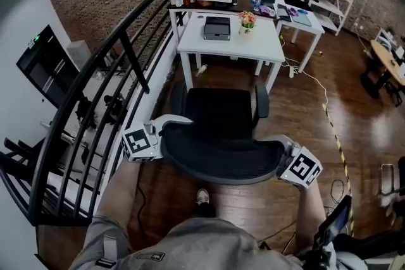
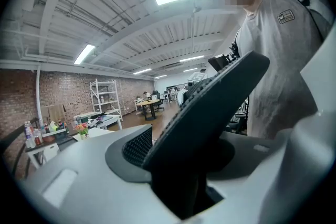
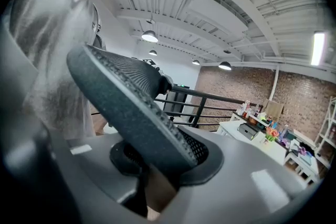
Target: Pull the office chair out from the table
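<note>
Office chair (image 1: 218, 117) standing near table's (image 1: 190, 42) front edge, left gripper (image 1: 166, 131) pinching backrest's (image 1: 221, 160) left rim, right gripper (image 1: 283, 152) pinching right rim

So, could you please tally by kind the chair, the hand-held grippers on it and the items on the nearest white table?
Office chair: 1
Hand-held grippers (left hand-held gripper, right hand-held gripper), both clamped on the backrest: 2
Black box: 1
Flower pot: 1
Total: 5
</note>
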A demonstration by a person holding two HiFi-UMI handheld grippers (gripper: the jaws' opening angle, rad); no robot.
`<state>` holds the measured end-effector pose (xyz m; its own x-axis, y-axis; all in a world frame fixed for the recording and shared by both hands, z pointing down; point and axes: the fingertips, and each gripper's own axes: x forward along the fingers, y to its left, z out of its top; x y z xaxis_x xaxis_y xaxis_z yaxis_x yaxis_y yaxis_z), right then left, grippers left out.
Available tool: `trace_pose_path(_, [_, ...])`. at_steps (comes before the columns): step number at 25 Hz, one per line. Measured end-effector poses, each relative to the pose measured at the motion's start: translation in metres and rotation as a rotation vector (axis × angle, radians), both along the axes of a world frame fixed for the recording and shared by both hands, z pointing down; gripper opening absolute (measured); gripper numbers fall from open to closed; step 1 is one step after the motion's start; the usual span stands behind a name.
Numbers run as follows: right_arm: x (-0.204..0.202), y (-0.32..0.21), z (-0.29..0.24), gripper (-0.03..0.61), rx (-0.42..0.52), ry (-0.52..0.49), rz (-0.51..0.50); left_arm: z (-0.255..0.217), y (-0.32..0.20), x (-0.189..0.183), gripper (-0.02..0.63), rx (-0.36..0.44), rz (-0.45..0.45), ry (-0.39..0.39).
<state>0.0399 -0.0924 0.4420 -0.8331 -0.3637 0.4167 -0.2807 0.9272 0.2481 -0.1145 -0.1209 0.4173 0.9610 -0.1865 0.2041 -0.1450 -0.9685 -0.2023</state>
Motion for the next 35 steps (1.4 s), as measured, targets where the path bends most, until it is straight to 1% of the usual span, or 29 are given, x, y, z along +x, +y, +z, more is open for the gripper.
trace_pose_path(3, [-0.001,0.018,0.001,0.127,-0.001,0.000,-0.011,0.002,0.017,-0.001,0.210,-0.002,-0.005,0.006])
trace_pose_path(11, [-0.008,0.060,-0.002,0.127,-0.001,-0.007,-0.040,0.000,0.062,-0.008,0.215,-0.051,-0.014,0.020])
trace_pose_path(18, [-0.016,0.089,-0.002,0.127,0.005,-0.024,-0.059,-0.003,0.091,-0.019,0.235,-0.073,-0.048,0.046])
trace_pose_path(21, [-0.021,0.099,-0.005,0.129,0.007,-0.021,-0.056,-0.003,0.100,-0.023,0.242,-0.068,-0.061,0.061])
trace_pose_path(27, [-0.026,0.108,-0.006,0.145,0.060,-0.029,-0.046,-0.001,0.111,-0.029,0.255,-0.042,-0.107,0.090])
trace_pose_path(30, [-0.027,0.111,-0.008,0.183,0.084,-0.043,-0.024,-0.004,0.116,-0.030,0.270,-0.031,-0.148,0.101])
trace_pose_path(35, [-0.019,0.112,-0.013,0.207,0.128,-0.060,0.022,-0.003,0.120,-0.037,0.313,0.000,-0.211,0.111])
